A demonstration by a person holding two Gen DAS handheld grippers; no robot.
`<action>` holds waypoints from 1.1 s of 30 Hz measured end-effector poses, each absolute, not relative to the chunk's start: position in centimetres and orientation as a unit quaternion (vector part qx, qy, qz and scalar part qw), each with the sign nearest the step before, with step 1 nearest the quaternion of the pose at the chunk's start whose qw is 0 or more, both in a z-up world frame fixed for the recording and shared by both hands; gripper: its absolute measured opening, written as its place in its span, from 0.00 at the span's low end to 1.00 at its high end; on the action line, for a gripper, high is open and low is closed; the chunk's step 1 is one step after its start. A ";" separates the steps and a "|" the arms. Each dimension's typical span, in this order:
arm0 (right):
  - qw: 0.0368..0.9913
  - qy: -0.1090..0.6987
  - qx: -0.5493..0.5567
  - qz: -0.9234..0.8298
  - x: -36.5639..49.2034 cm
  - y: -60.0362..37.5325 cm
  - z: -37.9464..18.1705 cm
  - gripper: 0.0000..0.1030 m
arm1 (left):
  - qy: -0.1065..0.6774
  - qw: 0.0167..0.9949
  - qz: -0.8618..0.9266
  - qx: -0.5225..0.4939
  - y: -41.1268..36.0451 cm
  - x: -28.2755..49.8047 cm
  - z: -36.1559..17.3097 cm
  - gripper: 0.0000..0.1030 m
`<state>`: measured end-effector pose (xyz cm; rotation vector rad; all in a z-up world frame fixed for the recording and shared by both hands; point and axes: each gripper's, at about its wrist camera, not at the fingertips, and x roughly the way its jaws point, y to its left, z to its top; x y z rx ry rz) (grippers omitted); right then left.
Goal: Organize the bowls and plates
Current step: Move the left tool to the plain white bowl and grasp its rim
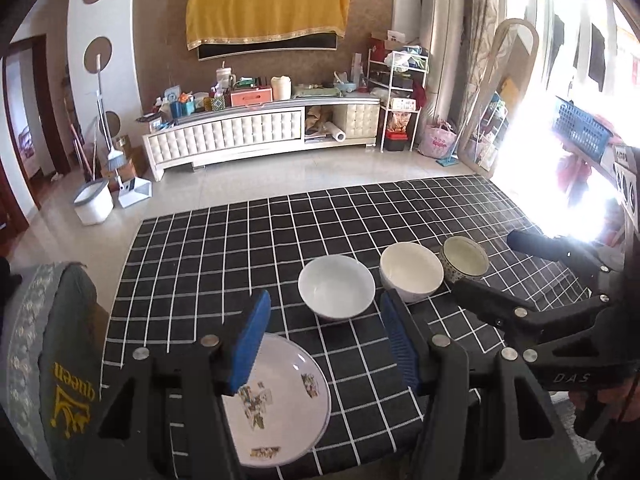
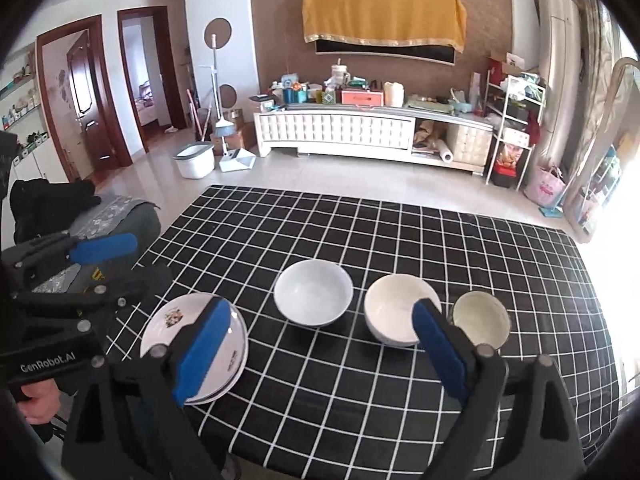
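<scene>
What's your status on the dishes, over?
Left gripper and right gripper open, empty. Plates stacked; three bowls in a row, unstacked. Nothing blocking.

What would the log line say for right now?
left gripper: open, empty | right gripper: open, empty | plates: stacked, left | three bowls: in row, separate | tablecloth

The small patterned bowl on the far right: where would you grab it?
Pinch the rim of the small patterned bowl from above, one finger inside. It sits upright and open, its left side nearly touching the cream bowl, so take the freer right rim.
</scene>
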<state>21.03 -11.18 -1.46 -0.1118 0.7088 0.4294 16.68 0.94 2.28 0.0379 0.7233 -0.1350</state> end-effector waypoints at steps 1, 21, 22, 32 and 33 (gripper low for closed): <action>0.914 0.347 -0.054 0.206 21.4 -11.3 -1.4 0.92 | 0.351 0.934 -0.065 0.019 0.9 17.1 2.4 0.62; 0.869 0.450 -0.038 0.204 31.4 -10.8 -5.7 0.92 | 0.429 0.900 -0.074 0.018 1.2 27.5 -3.4 0.62; 0.866 0.455 -0.035 0.205 31.7 -10.8 -6.0 0.92 | 0.435 0.897 -0.077 0.012 1.3 28.1 -3.9 0.62; 0.799 0.559 0.032 0.220 37.0 -10.2 -10.9 0.71 | 0.510 0.854 -0.094 -0.046 2.7 33.2 -8.3 0.62; 0.791 0.571 0.032 0.216 37.5 -10.1 -11.5 0.63 | 0.518 0.848 -0.094 -0.052 2.7 33.7 -8.8 0.62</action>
